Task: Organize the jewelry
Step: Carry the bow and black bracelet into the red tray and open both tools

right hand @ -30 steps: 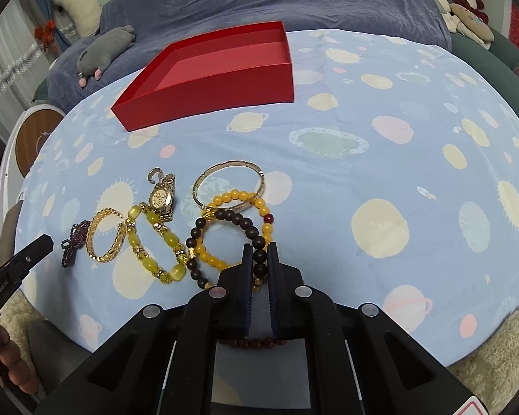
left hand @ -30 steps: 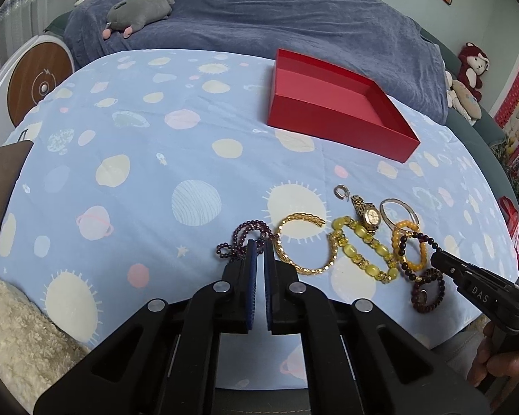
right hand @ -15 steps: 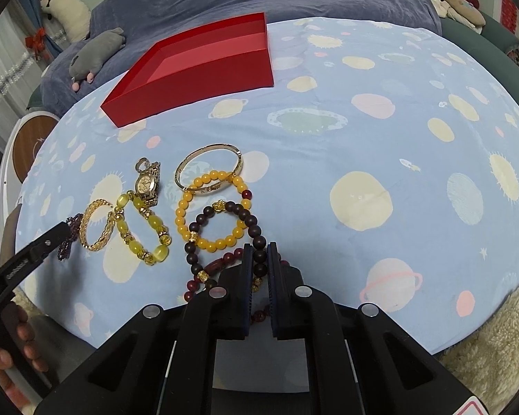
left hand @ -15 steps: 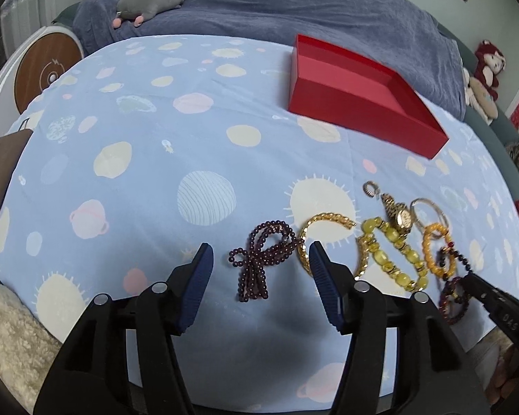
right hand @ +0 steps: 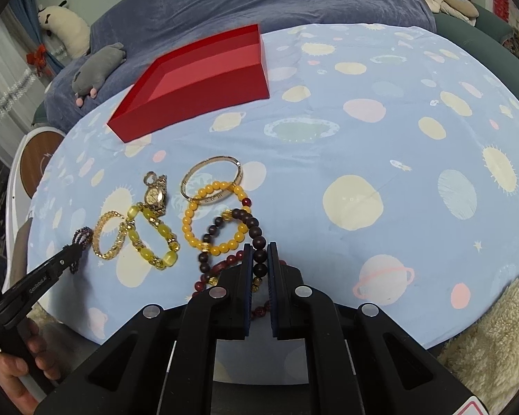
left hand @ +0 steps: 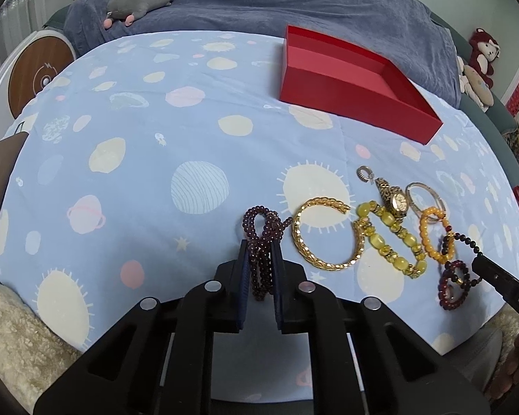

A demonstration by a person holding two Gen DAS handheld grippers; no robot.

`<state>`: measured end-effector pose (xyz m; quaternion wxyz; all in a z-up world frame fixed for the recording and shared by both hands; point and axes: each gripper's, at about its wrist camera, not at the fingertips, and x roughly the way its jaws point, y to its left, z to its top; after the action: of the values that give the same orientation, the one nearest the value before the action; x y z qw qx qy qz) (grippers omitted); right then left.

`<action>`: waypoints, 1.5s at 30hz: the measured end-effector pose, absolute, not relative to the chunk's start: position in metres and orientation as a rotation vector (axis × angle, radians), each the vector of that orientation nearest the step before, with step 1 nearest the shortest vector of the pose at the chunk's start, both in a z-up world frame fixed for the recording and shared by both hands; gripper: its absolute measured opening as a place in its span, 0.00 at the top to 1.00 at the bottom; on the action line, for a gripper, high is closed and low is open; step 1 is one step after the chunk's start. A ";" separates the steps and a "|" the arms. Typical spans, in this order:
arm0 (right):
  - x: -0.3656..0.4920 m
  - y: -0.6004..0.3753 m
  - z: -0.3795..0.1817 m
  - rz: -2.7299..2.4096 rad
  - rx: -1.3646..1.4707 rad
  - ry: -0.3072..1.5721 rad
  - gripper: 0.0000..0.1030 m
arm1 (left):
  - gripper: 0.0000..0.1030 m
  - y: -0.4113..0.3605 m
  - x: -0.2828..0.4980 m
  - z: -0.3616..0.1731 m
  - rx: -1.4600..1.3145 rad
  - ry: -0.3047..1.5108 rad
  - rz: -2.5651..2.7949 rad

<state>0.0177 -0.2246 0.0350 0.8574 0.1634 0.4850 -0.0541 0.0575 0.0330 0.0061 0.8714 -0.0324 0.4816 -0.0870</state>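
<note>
A row of jewelry lies near the front edge of the planet-print cloth. My left gripper has its jaws closing on the purple bead bracelet, whose strands sit pinched between the blue pads. My right gripper is shut on the dark brown bead bracelet. Between them lie a gold chain bracelet, a yellow stone bracelet, a gold watch, an orange bead bracelet and a thin bangle. The open red box stands farther back, with nothing showing inside.
A dark red bead bracelet lies under the right gripper's tip. A small ring sits by the watch. A blue blanket with a grey plush toy lies behind the cloth, and fleece lines its front edge.
My left gripper opened wide over the purple bead bracelet, then came down and closed around it. My right gripper stayed shut on the dark brown bead bracelet.
</note>
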 end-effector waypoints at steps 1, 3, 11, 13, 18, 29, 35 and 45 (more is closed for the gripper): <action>0.017 -0.225 0.039 -0.108 0.350 1.011 0.93 | 0.90 0.034 0.056 0.010 -0.074 1.002 -0.185; 0.017 -0.225 0.046 -0.097 0.352 0.996 0.93 | 0.90 0.035 0.053 0.018 -0.086 0.994 -0.193; 0.033 -0.219 0.081 -0.036 0.331 0.955 0.93 | 0.90 0.027 0.061 0.053 -0.104 0.963 -0.248; 0.046 -0.220 0.088 -0.021 0.329 0.946 0.93 | 0.90 0.019 0.074 0.065 -0.101 0.951 -0.270; 0.102 -0.230 0.106 0.013 0.341 0.918 0.93 | 0.90 -0.008 0.125 0.090 -0.081 0.911 -0.318; 0.287 -0.252 0.116 0.030 0.333 0.870 0.93 | 0.90 -0.082 0.305 0.098 -0.045 0.889 -0.367; 0.356 -0.261 0.090 0.016 0.320 0.900 0.93 | 0.90 -0.103 0.369 0.065 -0.043 0.942 -0.338; 0.375 -0.285 0.047 -0.100 0.294 0.953 0.61 | 0.66 -0.097 0.389 0.032 -0.053 0.968 -0.283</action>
<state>0.3752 -0.2853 0.0473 0.8771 0.1411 0.4566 -0.0477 0.3894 -0.0971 0.0317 0.8751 -0.0252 0.4638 -0.1358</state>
